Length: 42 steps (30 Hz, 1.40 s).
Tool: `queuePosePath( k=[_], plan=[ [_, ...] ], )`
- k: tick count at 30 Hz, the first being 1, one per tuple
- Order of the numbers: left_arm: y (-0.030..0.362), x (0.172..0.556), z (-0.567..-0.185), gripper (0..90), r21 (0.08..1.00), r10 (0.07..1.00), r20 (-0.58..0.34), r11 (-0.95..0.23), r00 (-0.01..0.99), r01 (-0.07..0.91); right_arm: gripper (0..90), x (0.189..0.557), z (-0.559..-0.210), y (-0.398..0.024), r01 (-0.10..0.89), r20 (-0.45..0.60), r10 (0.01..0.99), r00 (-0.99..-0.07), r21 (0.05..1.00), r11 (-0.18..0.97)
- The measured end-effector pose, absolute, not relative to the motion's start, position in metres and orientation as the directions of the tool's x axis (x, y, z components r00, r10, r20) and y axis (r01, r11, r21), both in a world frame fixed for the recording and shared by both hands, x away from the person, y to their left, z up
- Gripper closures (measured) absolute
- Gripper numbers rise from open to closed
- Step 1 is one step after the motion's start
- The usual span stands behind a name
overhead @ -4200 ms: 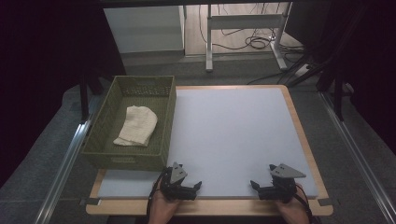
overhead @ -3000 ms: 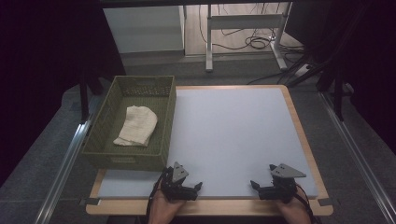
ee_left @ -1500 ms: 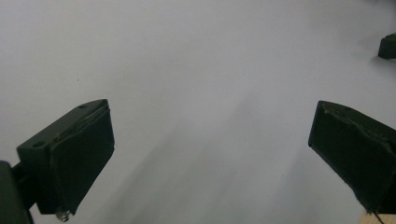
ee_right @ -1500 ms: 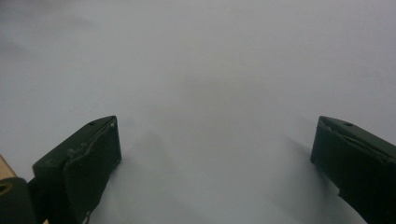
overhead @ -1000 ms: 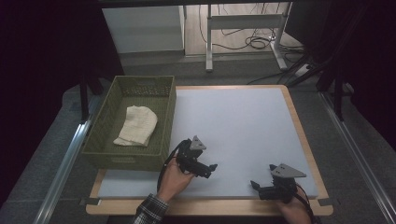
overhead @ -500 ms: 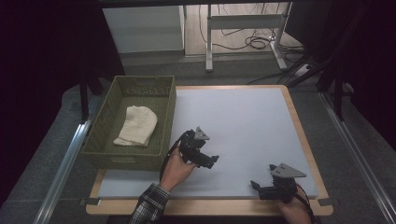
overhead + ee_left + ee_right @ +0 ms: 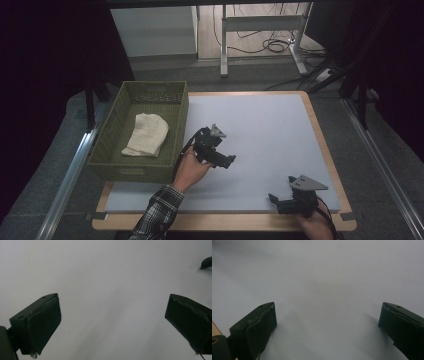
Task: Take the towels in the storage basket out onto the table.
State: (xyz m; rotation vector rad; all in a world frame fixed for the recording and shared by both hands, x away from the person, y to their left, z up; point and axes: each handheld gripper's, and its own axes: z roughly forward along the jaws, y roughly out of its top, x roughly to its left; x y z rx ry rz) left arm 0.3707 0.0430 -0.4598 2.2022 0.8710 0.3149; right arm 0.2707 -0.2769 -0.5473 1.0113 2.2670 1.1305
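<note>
- Left tool [image 7: 226,161]: held above the white tabletop [image 7: 270,130] just right of the basket [image 7: 112,145], tilted, with its jaws pointing right and toward the near edge. The grey plate on top faces up.
- In the left tool view, its jaws are spread wide with nothing between them, only bare white surface below. The tip of the other tool [image 7: 206,262] shows dark at the upper right corner.
- The left hand [image 7: 190,170] grips it from below; a plaid sleeve [image 7: 156,215] comes in from the bottom edge.
- Right tool [image 7: 276,200]: low at the near right corner of the tabletop, jaws pointing left, well apart from the left tool.
- In the right tool view, its jaws also stand wide apart and empty, close over the white surface; a sliver of the wooden rim [image 7: 215,331] shows at the left.
- The right hand [image 7: 315,225] holds it from the near edge.
- Cloth [image 7: 147,134]: cream, folded, lying inside the green basket toward its middle, near the left tool but not touched by it.
- The basket sits at the left edge of the tabletop, its right wall just beside the left hand.
</note>
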Motion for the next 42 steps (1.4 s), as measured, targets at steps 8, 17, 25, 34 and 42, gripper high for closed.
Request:
queuePosePath(
  k=[8,17,25,34,42],
  plan=[
    [0.048,0.381,-0.444,0.7,0.727,0.677,-0.027,-0.491,0.735,0.479,1.7,0.271,-0.547,-0.277,0.424,-0.039,0.757,-0.653,0.809,0.407],
    [0.054,0.394,-0.424,0.7,0.733,0.693,0.003,-0.491,0.721,0.470,1.6,0.271,-0.547,-0.277,0.423,-0.039,0.756,-0.653,0.809,0.407],
    [0.065,0.406,-0.415,0.7,0.734,0.727,0.014,-0.474,0.687,0.486,1.7,0.271,-0.547,-0.277,0.423,-0.039,0.756,-0.653,0.809,0.407],
    [0.089,0.412,-0.403,0.7,0.742,0.761,0.009,-0.440,0.649,0.506,1.7,0.271,-0.547,-0.277,0.423,-0.038,0.756,-0.653,0.809,0.407],
    [0.118,0.417,-0.396,0.6,0.749,0.805,0.008,-0.397,0.593,0.530,1.6,0.271,-0.547,-0.277,0.423,-0.039,0.756,-0.653,0.809,0.407]
  ],
)
